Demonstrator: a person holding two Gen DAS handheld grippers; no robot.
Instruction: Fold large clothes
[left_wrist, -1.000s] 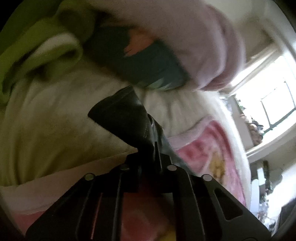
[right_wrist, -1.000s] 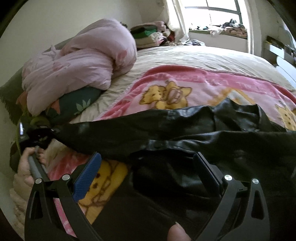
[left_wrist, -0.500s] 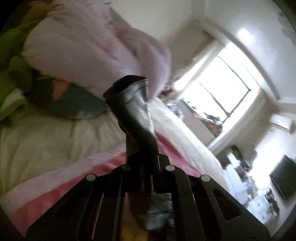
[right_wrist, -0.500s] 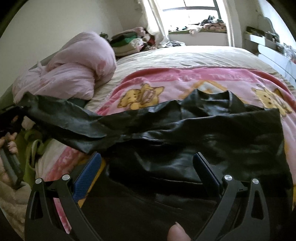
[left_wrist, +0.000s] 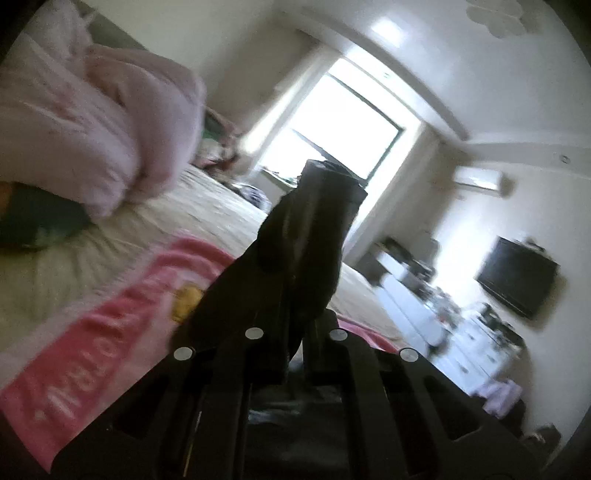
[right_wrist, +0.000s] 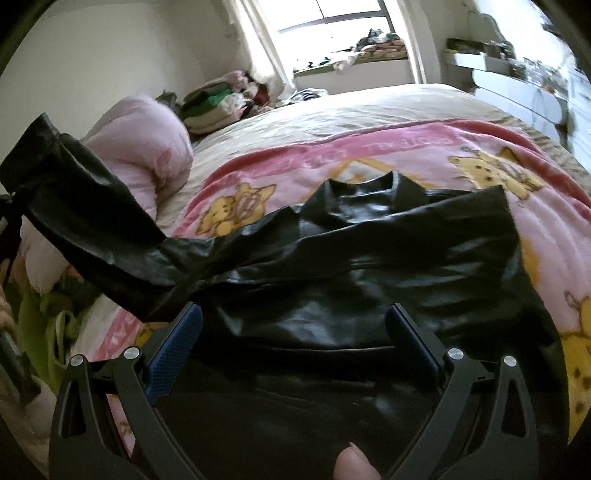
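A black leather jacket (right_wrist: 369, 266) lies spread on a pink cartoon blanket (right_wrist: 369, 155) on the bed. Its left sleeve (right_wrist: 85, 221) is lifted off the bed and stretched up to the left. My left gripper (left_wrist: 295, 347) is shut on that sleeve (left_wrist: 310, 236), whose cuff stands up in front of the window in the left wrist view. My right gripper (right_wrist: 293, 332) hovers open over the jacket's lower body, blue-padded fingers (right_wrist: 173, 350) wide apart with nothing pinched between them. A fingertip (right_wrist: 351, 461) shows at the bottom edge.
A bundled pink duvet (right_wrist: 147, 147) and a stack of folded clothes (right_wrist: 218, 103) sit at the bed's far left. Green fabric (right_wrist: 40, 325) hangs by the left edge. A window (left_wrist: 332, 147), white drawers (left_wrist: 424, 306) and a wall television (left_wrist: 517, 277) lie beyond the bed.
My left gripper has risen and rolled, carrying the sleeve up off the bed. The right gripper has slid across the jacket, staying open.
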